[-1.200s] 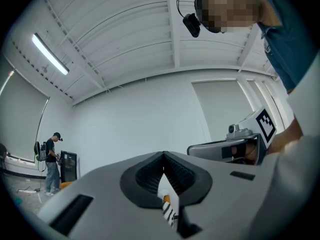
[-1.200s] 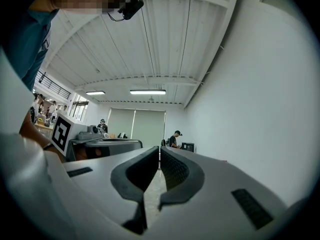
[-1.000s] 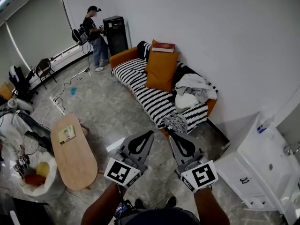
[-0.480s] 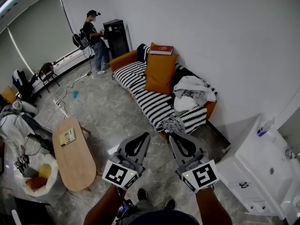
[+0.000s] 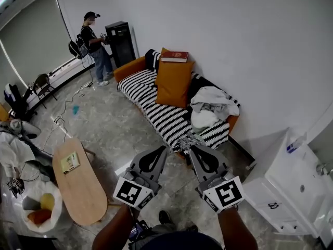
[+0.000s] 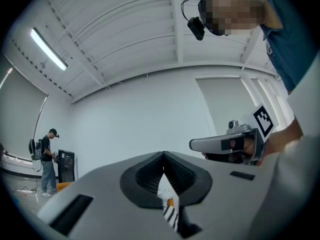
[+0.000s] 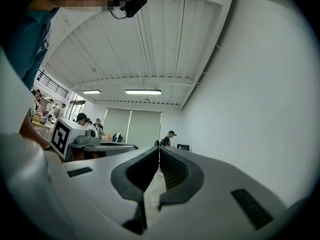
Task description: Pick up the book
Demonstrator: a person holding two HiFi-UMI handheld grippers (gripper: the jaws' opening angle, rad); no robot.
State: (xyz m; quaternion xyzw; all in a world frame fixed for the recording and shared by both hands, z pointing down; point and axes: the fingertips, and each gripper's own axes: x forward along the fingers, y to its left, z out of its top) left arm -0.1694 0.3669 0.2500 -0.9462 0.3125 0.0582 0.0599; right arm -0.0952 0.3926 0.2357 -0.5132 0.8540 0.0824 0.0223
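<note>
A red book [image 5: 175, 57] lies flat on top of an upright orange cushion [image 5: 172, 83] on the striped sofa [image 5: 156, 107], well ahead of both grippers. My left gripper [image 5: 165, 148] and right gripper [image 5: 191, 148] are held side by side at chest height, pointing toward the sofa, both shut with nothing between the jaws. In the left gripper view the closed tips [image 6: 163, 154] point at the white wall, with a sliver of striped sofa below. The right gripper view shows its tips [image 7: 159, 148] meeting. A second, green-covered book [image 5: 70, 162] lies on the oval wooden table [image 5: 88, 191] at the left.
White clothes [image 5: 213, 100] are heaped on the sofa's right end. A white cabinet [image 5: 291, 181] stands at the right. A person [image 5: 92, 40] stands by a black box [image 5: 120, 35] at the far left. Cables, chairs and bags [image 5: 39, 212] clutter the left floor.
Both grippers and the view have advanced toward the sofa, which now sits closer and lower in the head view. The jaws have stayed shut.
</note>
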